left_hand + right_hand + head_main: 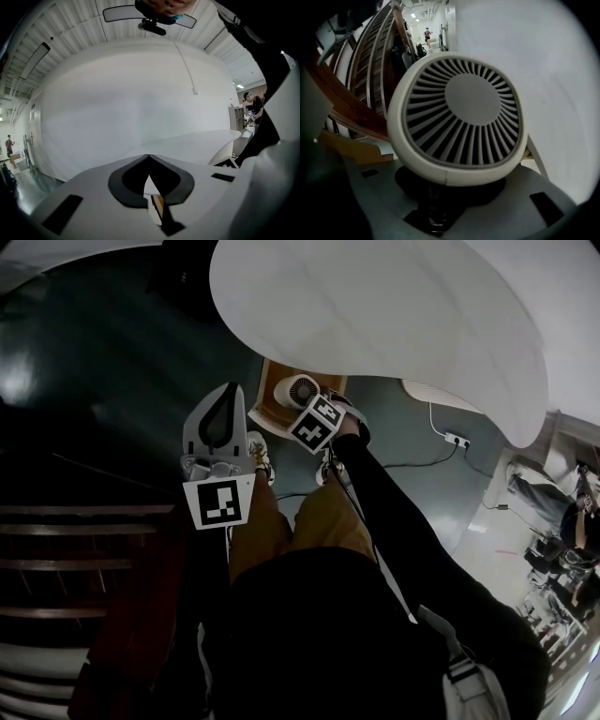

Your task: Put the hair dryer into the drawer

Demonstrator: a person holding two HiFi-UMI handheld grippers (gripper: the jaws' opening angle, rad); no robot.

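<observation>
1. The right tool is clamped on the hair dryer, gripping the dark part just below its head. The dryer's round, slatted rear grille fills the right gripper view.
2. In the head view the white hair dryer sits over the open wooden drawer, which juts out from under the white tabletop. It appears to lie within the drawer's walls, though I cannot tell whether it touches the bottom.
3. The left tool has its jaws together, tips touching, with nothing between them. It is to the left of the drawer, apart from it, and points towards the tabletop.
4. A black sleeve reaches down to the right tool.
</observation>
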